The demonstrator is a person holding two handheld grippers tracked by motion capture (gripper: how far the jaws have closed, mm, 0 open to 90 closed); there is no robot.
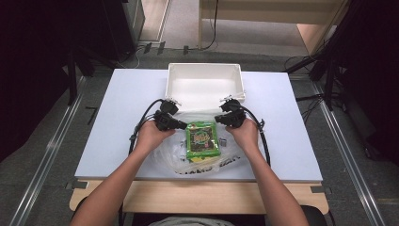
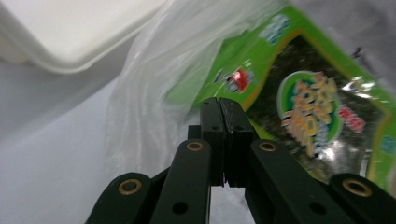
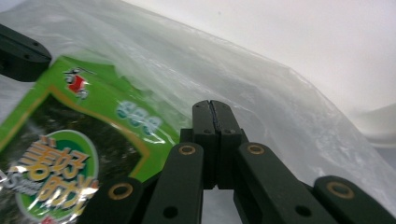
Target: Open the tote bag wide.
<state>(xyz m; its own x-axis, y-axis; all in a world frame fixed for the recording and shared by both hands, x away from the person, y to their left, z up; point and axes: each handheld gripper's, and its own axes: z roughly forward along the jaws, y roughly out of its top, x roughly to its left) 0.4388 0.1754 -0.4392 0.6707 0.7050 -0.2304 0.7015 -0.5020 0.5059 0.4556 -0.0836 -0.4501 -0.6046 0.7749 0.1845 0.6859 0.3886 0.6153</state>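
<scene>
A green snack packet [image 1: 202,140] lies flat on a crumpled clear plastic bag [image 1: 171,155] near the table's front edge. My left gripper [image 1: 185,126] sits at the packet's upper left corner and my right gripper [image 1: 216,118] at its upper right, each held in a hand. In the left gripper view the jaws [image 2: 223,105] are pressed together just short of the packet [image 2: 308,112] and the bag [image 2: 140,116]. The right gripper [image 3: 214,107] is likewise shut, over the bag's film [image 3: 261,93] beside the packet [image 3: 60,140]. I see nothing between either pair of jaws.
An open white box [image 1: 205,66] stands at the back middle of the white table [image 1: 117,117], just behind the grippers; its rim [image 2: 70,32] is close in the left gripper view. Bare tabletop lies to both sides. Dark stands flank the table.
</scene>
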